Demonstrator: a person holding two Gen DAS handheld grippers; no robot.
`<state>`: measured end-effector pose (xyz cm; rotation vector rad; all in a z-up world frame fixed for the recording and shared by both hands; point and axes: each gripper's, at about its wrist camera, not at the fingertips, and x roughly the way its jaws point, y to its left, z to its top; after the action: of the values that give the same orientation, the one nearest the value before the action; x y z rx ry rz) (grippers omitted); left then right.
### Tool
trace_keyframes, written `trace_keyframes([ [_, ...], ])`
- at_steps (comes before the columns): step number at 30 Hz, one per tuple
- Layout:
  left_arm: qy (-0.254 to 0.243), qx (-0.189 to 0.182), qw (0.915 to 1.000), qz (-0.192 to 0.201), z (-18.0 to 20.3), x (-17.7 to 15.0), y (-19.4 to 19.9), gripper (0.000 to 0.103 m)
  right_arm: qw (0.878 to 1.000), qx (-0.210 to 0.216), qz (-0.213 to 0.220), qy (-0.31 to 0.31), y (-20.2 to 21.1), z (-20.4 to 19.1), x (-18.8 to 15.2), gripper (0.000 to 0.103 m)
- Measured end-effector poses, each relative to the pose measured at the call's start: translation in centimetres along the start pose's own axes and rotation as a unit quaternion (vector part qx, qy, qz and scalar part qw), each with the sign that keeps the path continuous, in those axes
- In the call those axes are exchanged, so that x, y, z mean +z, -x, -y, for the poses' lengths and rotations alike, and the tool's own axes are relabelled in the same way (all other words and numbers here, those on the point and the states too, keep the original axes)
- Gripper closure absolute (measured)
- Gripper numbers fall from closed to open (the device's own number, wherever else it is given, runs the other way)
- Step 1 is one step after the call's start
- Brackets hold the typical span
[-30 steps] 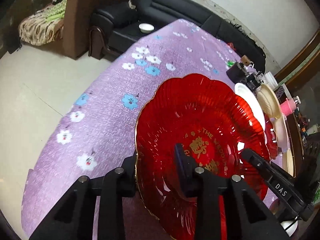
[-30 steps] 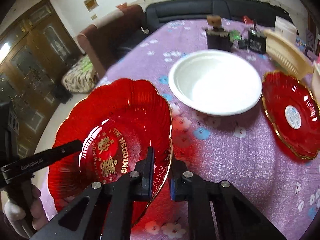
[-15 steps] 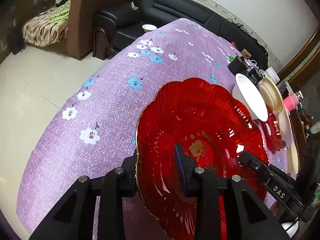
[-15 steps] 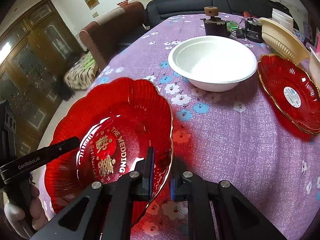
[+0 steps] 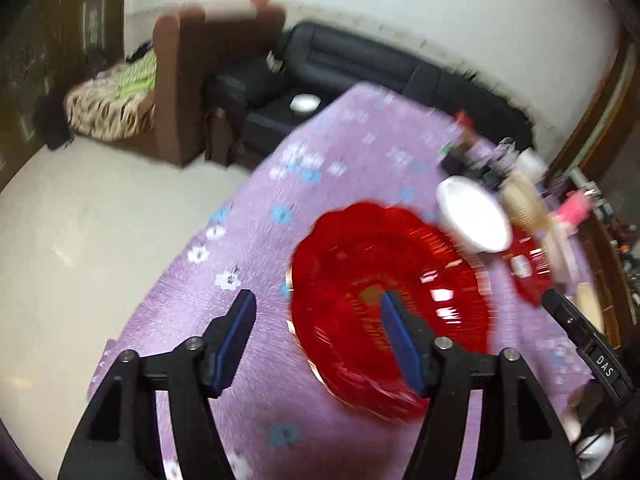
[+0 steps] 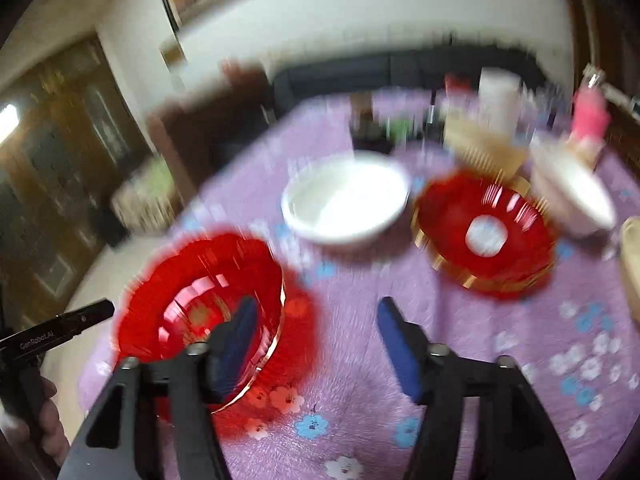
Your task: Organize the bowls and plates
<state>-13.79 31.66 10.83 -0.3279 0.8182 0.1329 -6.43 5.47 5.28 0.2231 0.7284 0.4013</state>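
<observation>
Lying free between both opening tools (image 5: 316,332) (image 6: 314,334): red plate (image 5: 360,280).

Heavy motion blur, fisheye-bent dark corners, soft indoor light, white glare on red plate (image 5: 390,308)

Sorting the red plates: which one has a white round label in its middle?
The far red plate, right of the white bowl. The near red plate, by the right gripper, shows gold print instead.

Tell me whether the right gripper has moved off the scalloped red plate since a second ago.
Yes. The right gripper has released the scalloped red plate and backed away, fingers opening.
</observation>
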Motion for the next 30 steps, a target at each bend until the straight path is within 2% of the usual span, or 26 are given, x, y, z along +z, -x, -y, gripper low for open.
trace_keyframes([
  [1, -0.004, -0.011, 0.9998, 0.014, 0.4, -0.2, 1.3, 0.038, 0.999, 0.022, 0.017, -0.016, 1.5, 0.7, -0.3, 0.023],
  [2, -0.008, -0.019, 0.9995, 0.024, 0.9, -0.3, 2.4, 0.038, 0.998, 0.044, 0.013, -0.036, 2.6, 1.6, -0.6, 0.023],
  [5, -0.026, -0.046, 0.9975, 0.046, 3.1, -1.1, 5.8, 0.038, 0.993, 0.083, -0.037, -0.076, 4.4, 3.0, -1.2, 0.027],
  [8, -0.059, -0.078, 0.9937, 0.054, 6.2, -2.0, 9.4, 0.038, 0.984, 0.116, -0.053, -0.125, 7.9, 4.8, -1.6, 0.028],
  [10, -0.075, -0.095, 0.9903, 0.068, 7.7, -2.5, 11.8, 0.038, 0.981, 0.132, -0.057, -0.131, 10.5, 5.4, -1.0, 0.029],
  [14, -0.101, -0.12, 0.9813, 0.111, 10.0, -2.8, 17.6, 0.038, 0.991, 0.105, 0.0, -0.079, 18.6, 4.7, 1.3, 0.03],
  [17, -0.11, -0.132, 0.9765, 0.13, 10.6, -1.5, 21.8, 0.035, 0.994, 0.093, 0.04, -0.052, 24.8, 3.9, 3.8, 0.03],
  [20, -0.118, -0.119, 0.9741, 0.152, 11.2, 1.0, 25.8, 0.035, 0.996, 0.054, 0.075, -0.015, 30.8, 2.6, 7.5, 0.03],
  [22, -0.122, -0.103, 0.9715, 0.175, 11.5, 3.5, 28.9, 0.032, 0.993, 0.016, 0.114, -0.002, 35.2, 2.2, 10.7, 0.03],
  [24, -0.125, -0.082, 0.9684, 0.199, 11.7, 6.3, 31.5, 0.02, 0.988, -0.038, 0.149, 0.021, 39.1, 1.3, 14.5, 0.03],
  [26, -0.121, -0.053, 0.9659, 0.223, 11.9, 8.3, 33.6, 0.019, 0.978, -0.099, 0.179, 0.029, 42.5, 0.6, 18.6, 0.03],
  [30, -0.117, 0.017, 0.9582, 0.26, 12.7, 13.9, 36.6, 0.019, 0.948, -0.209, 0.239, 0.032, 48.7, -0.8, 26.9, 0.03],
])
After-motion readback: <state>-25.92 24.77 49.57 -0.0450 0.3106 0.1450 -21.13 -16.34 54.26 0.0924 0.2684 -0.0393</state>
